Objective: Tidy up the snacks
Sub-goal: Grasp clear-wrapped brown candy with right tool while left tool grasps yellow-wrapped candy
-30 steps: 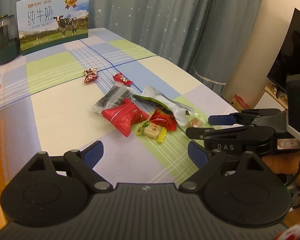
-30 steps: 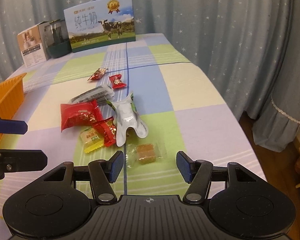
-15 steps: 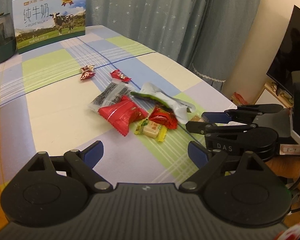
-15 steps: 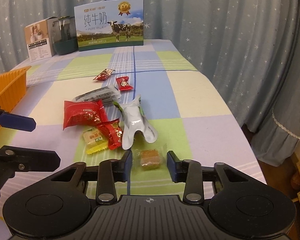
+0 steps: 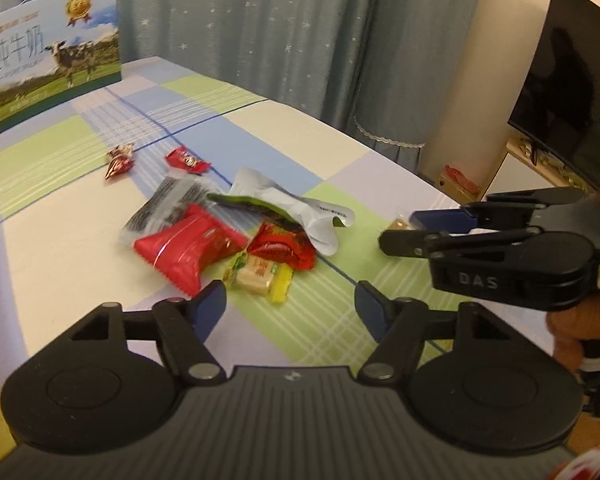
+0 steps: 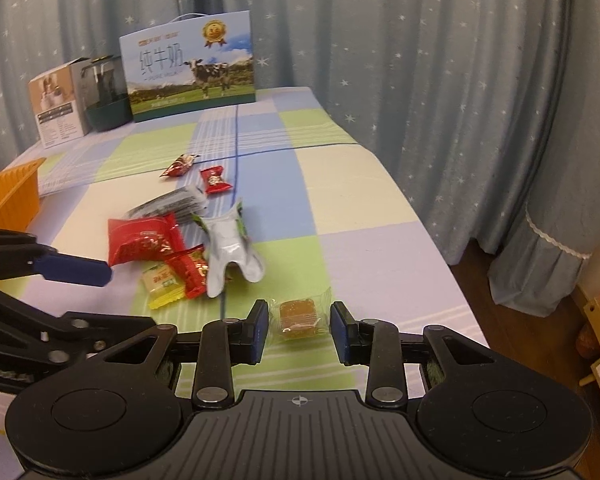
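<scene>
A loose heap of snacks lies on the checked tablecloth: a big red packet [image 5: 188, 250], a small red packet [image 5: 282, 249], a yellow candy [image 5: 258, 277], a silver-green pouch [image 5: 296, 210] and a dark striped pack [image 5: 168, 204]. My left gripper [image 5: 290, 309] hovers just short of the yellow candy, its jaws closing with nothing between the pads. My right gripper [image 6: 299, 326] is shut on a brown candy in a clear wrapper [image 6: 298, 315], at the near right of the heap. Two small red candies [image 6: 216, 179] lie farther back.
An orange basket [image 6: 10, 196] stands at the table's left edge. A milk gift box [image 6: 190, 66], a dark green container [image 6: 104, 110] and a small carton [image 6: 58, 110] line the far end. Curtains hang behind; the table's right edge drops to the floor.
My right gripper closed onto the brown candy. My left gripper moved in toward the heap and its jaws narrowed.
</scene>
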`<state>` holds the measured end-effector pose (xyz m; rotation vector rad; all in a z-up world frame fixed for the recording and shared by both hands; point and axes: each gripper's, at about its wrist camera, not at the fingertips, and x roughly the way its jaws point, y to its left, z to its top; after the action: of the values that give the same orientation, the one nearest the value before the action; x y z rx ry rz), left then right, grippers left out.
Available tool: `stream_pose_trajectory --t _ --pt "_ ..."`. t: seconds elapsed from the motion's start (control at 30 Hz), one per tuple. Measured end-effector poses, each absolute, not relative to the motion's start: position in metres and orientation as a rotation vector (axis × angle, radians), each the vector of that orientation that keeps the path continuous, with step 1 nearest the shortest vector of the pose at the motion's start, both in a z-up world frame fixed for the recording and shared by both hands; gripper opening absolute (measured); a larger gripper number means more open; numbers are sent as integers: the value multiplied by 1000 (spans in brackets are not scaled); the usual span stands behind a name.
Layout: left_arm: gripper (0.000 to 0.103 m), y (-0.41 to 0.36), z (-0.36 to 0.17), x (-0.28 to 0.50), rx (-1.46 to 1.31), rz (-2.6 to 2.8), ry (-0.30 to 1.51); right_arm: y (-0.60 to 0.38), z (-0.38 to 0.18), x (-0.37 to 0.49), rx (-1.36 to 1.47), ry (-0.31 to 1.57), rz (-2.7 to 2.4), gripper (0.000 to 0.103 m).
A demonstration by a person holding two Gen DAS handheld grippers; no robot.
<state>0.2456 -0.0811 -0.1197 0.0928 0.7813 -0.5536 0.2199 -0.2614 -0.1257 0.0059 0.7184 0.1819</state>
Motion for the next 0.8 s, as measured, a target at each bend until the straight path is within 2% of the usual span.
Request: stream_pose_trajectory --t 0.17,0.43,0.53,0.6,0.8 --pt "67 -89 -127 261 128 -542 767 -266 -127 217 12 721 176 34" --pt "54 -92 -139 271 196 -542 769 -265 -129 218 20 725 176 34" --pt "42 -91 -138 270 195 -539 766 -263 -129 218 22 728 178 34" --pt "31 -89 -137 269 196 -531 768 -262 -129 218 23 728 179 34" --pt "23 -86 -133 257 210 -506 791 -257 -125 211 27 726 187 34"
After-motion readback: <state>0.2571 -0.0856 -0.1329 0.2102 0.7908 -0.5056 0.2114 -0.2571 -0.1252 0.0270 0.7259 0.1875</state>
